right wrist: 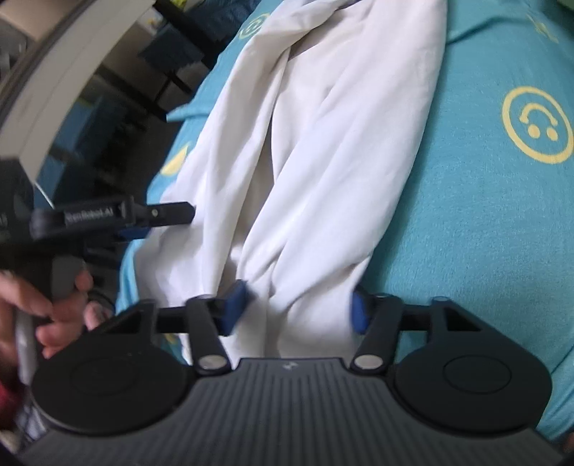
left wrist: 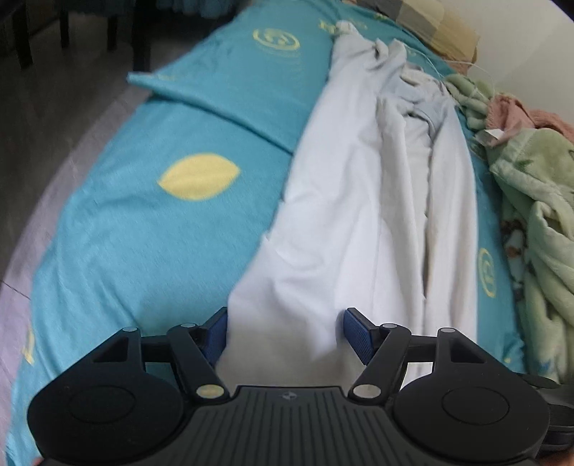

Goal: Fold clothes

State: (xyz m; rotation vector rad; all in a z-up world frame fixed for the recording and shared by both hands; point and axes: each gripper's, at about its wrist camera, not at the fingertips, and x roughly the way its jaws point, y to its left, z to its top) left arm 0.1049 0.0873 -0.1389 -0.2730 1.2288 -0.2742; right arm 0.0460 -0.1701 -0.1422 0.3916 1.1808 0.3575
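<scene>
i'm looking down on a long white garment (left wrist: pixel 362 222), soft and matte, thin cotton by the look of it, lying in loose lengthwise folds and ridges up the middle of both views, its far end bunched near the top of the left wrist view. it rests on a teal bedsheet (left wrist: pixel 150 229) with a fine heathered weave, printed with yellow lemon shapes and ringed smiley faces. my left gripper (left wrist: pixel 285 335) has its ribbed blue pads (left wrist: pixel 355 335) standing wide apart, the near end of the white fabric lying between them without being pinched, so it is released. my right gripper (right wrist: pixel 296 310) also straddles a fold of the fabric; both pads sit right at the cloth edges, but with the blur i cannot tell whether they press on it. at the left of the right wrist view a hand (right wrist: pixel 53 304) grips the other tool's black handle. a fluffy green fleece pile (left wrist: pixel 531 200) and a pink cloth (left wrist: pixel 516 111) lie at the right edge of the left wrist view, dark chair legs (left wrist: pixel 64 28) and grey floor at upper left
</scene>
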